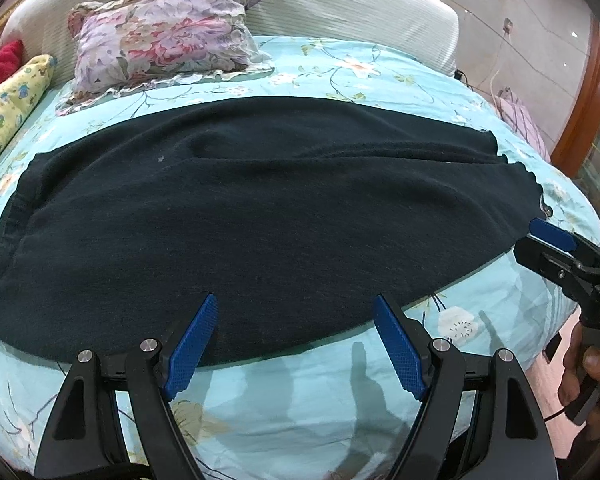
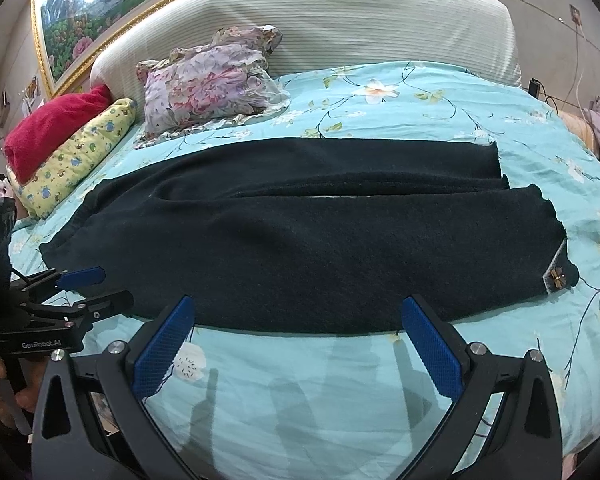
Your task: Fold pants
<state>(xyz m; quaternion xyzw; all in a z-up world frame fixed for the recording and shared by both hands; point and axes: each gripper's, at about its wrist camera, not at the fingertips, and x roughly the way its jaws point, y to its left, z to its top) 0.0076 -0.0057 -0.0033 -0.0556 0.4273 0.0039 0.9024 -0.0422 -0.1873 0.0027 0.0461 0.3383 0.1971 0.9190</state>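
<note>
black pants (image 2: pixel 300 240) spread flat across the bed (image 2: pixel 420 120), waistband left, legs side by side, ready for a lengthwise fold. left hand-held gripper (image 1: pixel 296 344) and right hand-held gripper (image 2: pixel 296 344) both released, hovering at near edge, grasping nothing.

From my remote station I see a bed under a turquoise floral sheet (image 2: pixel 420 112), backed by a ribbed cream headboard (image 2: pixel 340 20). A floral pillow (image 2: pixel 212 84) lies near the headboard; beside it, at the bed's left edge, are a yellow printed cushion (image 2: pixel 80 152) and a red blanket (image 2: pixel 56 124). A gilt-framed landscape painting (image 2: pixel 100 4) hangs above. In the left wrist view, a glossy tiled wall (image 1: pixel 520 12) and curved wooden trim (image 1: pixel 584 92) appear at right.
</note>
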